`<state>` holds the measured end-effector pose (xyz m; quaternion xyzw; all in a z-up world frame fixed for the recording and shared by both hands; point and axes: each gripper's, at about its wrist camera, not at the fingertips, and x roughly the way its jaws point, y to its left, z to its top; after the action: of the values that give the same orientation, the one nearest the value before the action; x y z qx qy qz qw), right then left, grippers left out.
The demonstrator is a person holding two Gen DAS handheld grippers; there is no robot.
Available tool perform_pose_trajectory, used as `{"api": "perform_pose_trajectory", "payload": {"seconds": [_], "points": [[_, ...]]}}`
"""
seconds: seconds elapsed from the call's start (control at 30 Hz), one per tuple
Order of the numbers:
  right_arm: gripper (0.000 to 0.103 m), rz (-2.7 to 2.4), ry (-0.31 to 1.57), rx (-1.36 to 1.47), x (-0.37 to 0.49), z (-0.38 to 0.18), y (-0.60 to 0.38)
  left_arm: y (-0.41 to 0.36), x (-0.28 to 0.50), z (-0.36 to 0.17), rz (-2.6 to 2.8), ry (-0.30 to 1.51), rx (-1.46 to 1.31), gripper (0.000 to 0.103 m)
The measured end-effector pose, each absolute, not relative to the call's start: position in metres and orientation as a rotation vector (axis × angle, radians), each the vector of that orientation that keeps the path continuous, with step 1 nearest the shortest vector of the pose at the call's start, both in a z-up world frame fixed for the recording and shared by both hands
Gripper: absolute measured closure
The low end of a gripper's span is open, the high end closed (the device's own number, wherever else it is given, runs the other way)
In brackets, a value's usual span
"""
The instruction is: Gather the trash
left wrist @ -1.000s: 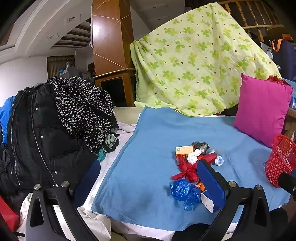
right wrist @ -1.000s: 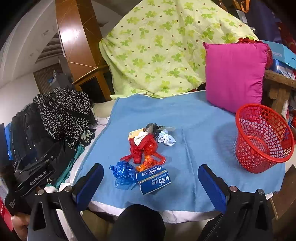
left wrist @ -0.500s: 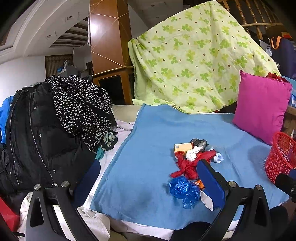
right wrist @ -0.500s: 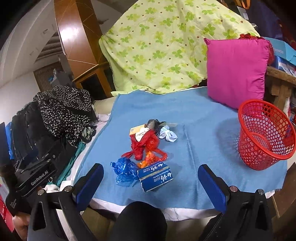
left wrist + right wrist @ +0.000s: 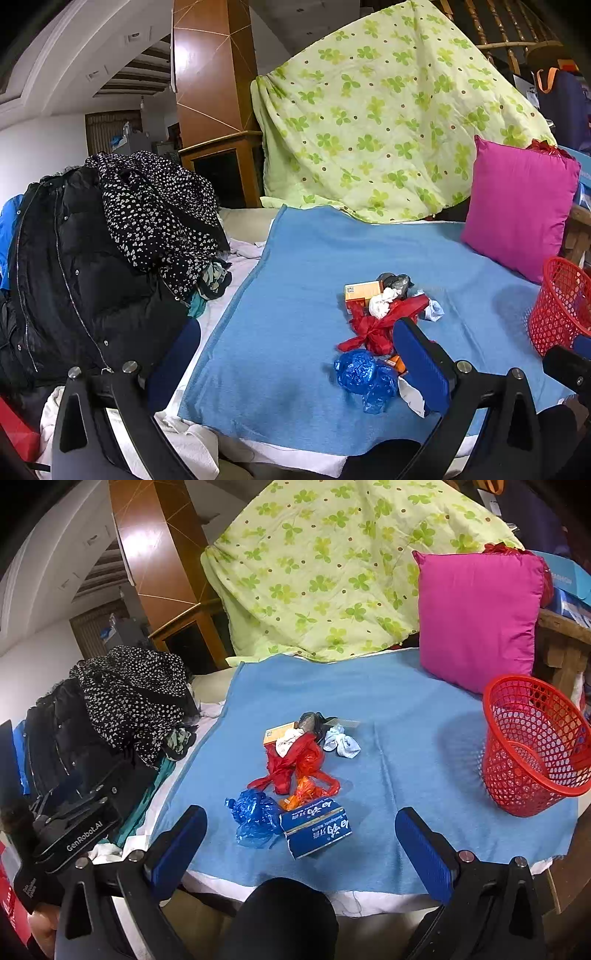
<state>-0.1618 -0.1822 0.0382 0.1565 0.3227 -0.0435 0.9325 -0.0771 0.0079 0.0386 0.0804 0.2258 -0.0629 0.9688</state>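
Observation:
A heap of trash lies on the blue blanket [image 5: 402, 738]: a crumpled blue bag [image 5: 255, 814], a blue printed carton [image 5: 317, 825], a red bag [image 5: 293, 762], an orange wrapper [image 5: 304, 792], an orange box [image 5: 279, 733], white tissue [image 5: 341, 744] and a dark wrapper [image 5: 312, 720]. The red mesh basket [image 5: 535, 742] stands tilted at the right. My right gripper [image 5: 301, 843] is open, hovering before the carton. My left gripper [image 5: 295, 363] is open, held left of the heap; the blue bag [image 5: 364, 374] and red bag [image 5: 380, 325] show beside its right finger, the basket [image 5: 561, 306] at the far right.
A pile of dark coats [image 5: 92, 258] and spotted cloth [image 5: 133, 694] fills the left side. A pink cushion [image 5: 480, 613] leans at the back right before a green clover quilt [image 5: 332, 561]. A person's knee [image 5: 280, 919] shows below the blanket's front edge.
Both grippers have drifted slightly nearer and lower toward the heap; the trash and basket have not moved. Both stay open.

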Motion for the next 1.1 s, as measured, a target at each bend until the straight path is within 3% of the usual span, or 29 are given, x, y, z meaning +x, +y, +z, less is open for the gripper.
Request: {"api": "perform_pose_trajectory", "payload": {"seconds": [1.1], "points": [[0.0, -0.084, 0.658, 0.321, -0.1616, 0.0352, -0.1739, 0.0131, -0.0751, 0.0316, -0.134, 0.48, 0.16, 0.0]]}}
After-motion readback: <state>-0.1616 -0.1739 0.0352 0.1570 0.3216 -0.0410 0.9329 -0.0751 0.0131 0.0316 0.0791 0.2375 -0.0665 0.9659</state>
